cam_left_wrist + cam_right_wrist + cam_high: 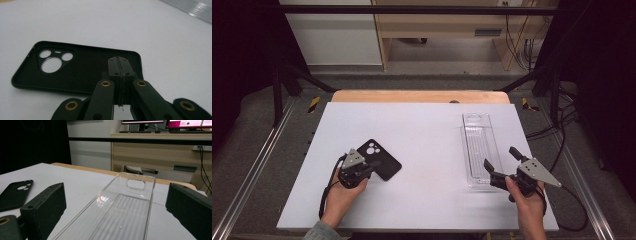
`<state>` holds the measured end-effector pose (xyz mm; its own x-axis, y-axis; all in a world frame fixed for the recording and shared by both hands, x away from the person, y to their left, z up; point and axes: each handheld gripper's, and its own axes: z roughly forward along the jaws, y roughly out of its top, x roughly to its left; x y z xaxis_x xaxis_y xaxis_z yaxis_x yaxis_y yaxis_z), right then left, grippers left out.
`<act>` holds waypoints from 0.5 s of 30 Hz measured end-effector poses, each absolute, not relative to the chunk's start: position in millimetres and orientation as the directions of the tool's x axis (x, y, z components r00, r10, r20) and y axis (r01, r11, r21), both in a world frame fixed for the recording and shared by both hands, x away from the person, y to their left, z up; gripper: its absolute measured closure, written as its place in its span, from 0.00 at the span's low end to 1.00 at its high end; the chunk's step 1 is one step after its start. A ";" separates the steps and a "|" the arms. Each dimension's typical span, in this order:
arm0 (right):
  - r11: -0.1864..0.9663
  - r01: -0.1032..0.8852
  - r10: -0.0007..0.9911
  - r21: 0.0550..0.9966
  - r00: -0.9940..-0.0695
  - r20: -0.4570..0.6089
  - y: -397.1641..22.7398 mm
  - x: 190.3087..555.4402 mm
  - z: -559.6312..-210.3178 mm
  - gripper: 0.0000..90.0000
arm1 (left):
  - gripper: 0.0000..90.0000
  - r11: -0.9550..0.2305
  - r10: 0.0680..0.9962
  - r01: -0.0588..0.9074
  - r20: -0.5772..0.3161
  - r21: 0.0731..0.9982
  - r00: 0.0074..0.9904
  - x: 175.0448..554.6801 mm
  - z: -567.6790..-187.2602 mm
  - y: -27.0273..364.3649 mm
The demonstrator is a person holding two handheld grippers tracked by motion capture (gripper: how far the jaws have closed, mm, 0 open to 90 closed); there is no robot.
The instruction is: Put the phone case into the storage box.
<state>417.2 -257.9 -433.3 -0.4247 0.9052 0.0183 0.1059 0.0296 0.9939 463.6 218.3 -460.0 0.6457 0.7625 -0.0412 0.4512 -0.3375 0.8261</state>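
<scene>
Phone case (82, 67) (black) in left tongs (120, 65)

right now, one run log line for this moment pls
left gripper: shut on edge of black phone case | right gripper: open, straddling near end of clear tray | table: white
</scene>
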 end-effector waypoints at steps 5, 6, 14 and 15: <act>0.035 0.106 0.904 0.994 -0.428 0.014 -256.6 417.0 -433.1 0.04 | 1.00 -0.378 0.751 0.473 -0.036 0.796 0.660 467.8 -466.0 205.6; 0.035 0.107 0.904 0.994 -0.428 0.014 -256.5 417.1 -433.1 0.04 | 1.00 -0.386 0.747 0.476 -0.035 0.790 0.664 468.4 -467.4 203.2; 0.043 0.108 0.902 0.993 -0.431 0.008 -256.3 417.8 -433.5 0.04 | 1.00 -0.402 0.744 0.503 -0.047 0.765 0.666 473.3 -474.1 190.9; 0.043 0.108 0.902 0.993 -0.431 0.008 -256.4 417.8 -433.5 0.04 | 1.00 -0.407 0.745 0.509 -0.047 0.759 0.666 474.1 -474.6 189.0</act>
